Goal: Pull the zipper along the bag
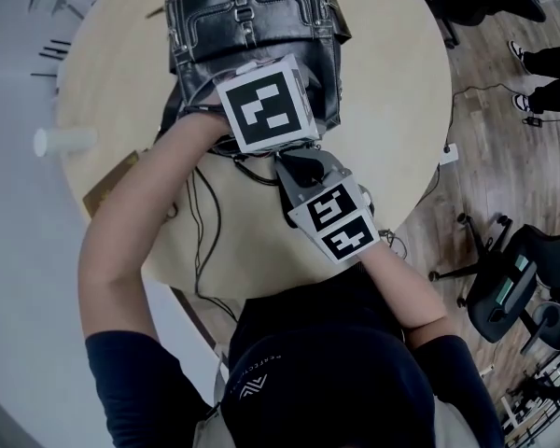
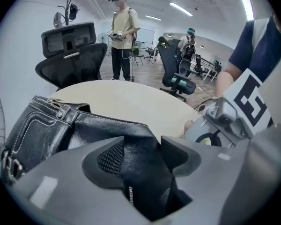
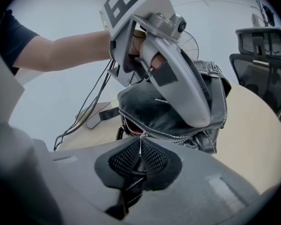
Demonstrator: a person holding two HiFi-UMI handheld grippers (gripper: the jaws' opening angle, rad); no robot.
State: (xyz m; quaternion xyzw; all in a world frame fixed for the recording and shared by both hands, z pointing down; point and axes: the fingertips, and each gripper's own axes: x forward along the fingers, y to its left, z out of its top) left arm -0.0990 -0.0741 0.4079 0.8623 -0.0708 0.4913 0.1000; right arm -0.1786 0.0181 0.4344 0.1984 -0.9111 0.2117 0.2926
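Observation:
A black leather bag (image 1: pixel 252 26) lies on the round table (image 1: pixel 392 91). My left gripper (image 1: pixel 266 105) reaches over its near end; in the left gripper view its jaws (image 2: pixel 140 158) stand wide with a fold of the bag (image 2: pixel 47 130) between them, and I see no firm pinch. My right gripper (image 1: pixel 303 171) sits just in front of the bag. In the right gripper view it (image 3: pixel 139 161) is shut on the zipper pull (image 3: pixel 140 146), whose slider (image 3: pixel 140 136) sits at the near end of the silver zipper teeth (image 3: pixel 178 136). The left gripper's body (image 3: pixel 178 74) rests across the bag's top.
A white cup (image 1: pixel 63 141) stands at the table's left edge and black cables (image 1: pixel 205 213) trail off the near edge. Office chairs (image 1: pixel 513 287) stand on the floor to the right. Past the table are a person standing (image 2: pixel 123 36) and a black chair (image 2: pixel 70 50).

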